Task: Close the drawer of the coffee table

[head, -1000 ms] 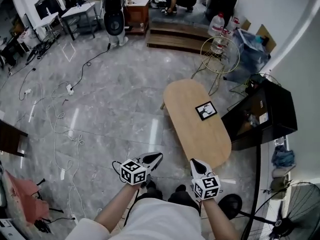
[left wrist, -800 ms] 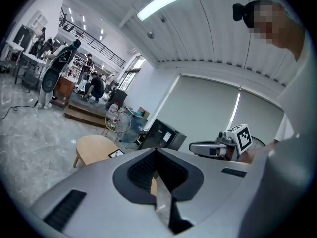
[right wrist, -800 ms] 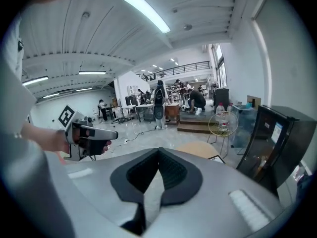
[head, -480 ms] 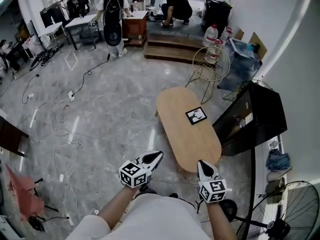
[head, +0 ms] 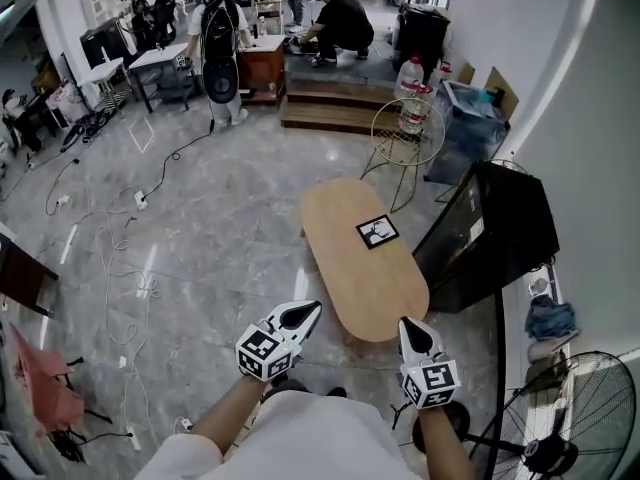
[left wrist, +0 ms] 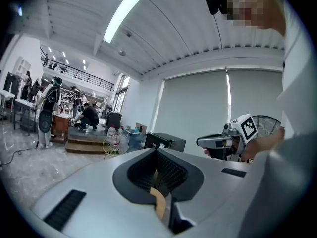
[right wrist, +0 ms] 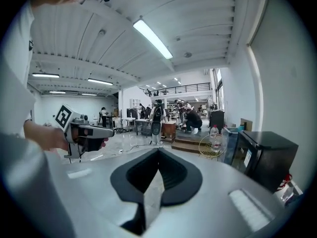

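Note:
The oval wooden coffee table (head: 362, 268) stands on the marble floor just ahead of me, with a black-and-white marker card (head: 377, 232) lying on its top. From above no drawer shows. My left gripper (head: 303, 314) hovers off the table's near left end, shut and empty. At the near right end my right gripper (head: 413, 334) is also shut with nothing in it. Both point roughly level into the room. In the left gripper view the jaws (left wrist: 157, 152) meet, and the right gripper (left wrist: 218, 142) shows beside them. The right gripper view shows closed jaws (right wrist: 158, 155) and the left gripper (right wrist: 89, 131).
A black cabinet (head: 490, 233) stands right of the table. A round wire stand (head: 405, 128) with a water bottle is beyond its far end. A floor fan (head: 570, 428) is at the lower right. Cables (head: 120, 258) trail on the left floor. People (head: 335, 23) work at the back.
Both grippers have risen and stayed shut. The view has shifted, so the coffee table now sits more to the left, closer between the two grippers.

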Motion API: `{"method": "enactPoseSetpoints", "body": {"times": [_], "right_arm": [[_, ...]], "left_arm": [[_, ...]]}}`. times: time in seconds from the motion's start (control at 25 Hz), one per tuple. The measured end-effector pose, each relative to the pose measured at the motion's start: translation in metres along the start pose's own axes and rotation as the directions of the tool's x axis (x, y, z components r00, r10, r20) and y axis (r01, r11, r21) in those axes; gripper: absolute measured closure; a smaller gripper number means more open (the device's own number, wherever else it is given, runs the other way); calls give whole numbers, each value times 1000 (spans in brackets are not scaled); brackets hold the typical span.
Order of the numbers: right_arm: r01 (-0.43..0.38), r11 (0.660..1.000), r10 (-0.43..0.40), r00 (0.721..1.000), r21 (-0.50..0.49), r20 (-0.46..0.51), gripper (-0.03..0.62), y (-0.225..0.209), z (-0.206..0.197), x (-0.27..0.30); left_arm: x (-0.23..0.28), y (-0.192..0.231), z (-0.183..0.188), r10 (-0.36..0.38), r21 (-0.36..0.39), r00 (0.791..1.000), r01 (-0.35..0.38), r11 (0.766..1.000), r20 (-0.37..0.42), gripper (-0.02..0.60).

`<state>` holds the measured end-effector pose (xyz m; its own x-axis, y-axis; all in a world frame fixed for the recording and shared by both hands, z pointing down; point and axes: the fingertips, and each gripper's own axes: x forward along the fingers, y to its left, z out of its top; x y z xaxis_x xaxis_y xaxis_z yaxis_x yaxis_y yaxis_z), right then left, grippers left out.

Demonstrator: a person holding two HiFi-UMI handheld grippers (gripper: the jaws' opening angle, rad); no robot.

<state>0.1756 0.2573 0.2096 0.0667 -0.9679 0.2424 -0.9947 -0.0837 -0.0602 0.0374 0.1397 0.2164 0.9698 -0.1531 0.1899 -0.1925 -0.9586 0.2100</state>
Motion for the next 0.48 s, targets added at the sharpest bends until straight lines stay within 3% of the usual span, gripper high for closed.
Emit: {"method": "enactPoseSetpoints", "body": {"times": [0.16, 0.48], "right_arm": [[-4, 1000, 4, 1000, 4, 9, 583, -4, -10, -15], [4, 1000, -5, 1000, 30, 30, 583, -4, -24, -23]], "left_arm": [[-4, -19, -1, 17, 41, 1000, -17, 999, 17, 574], [-11, -19, -6, 39, 42, 999, -40, 998, 7, 575]]}}
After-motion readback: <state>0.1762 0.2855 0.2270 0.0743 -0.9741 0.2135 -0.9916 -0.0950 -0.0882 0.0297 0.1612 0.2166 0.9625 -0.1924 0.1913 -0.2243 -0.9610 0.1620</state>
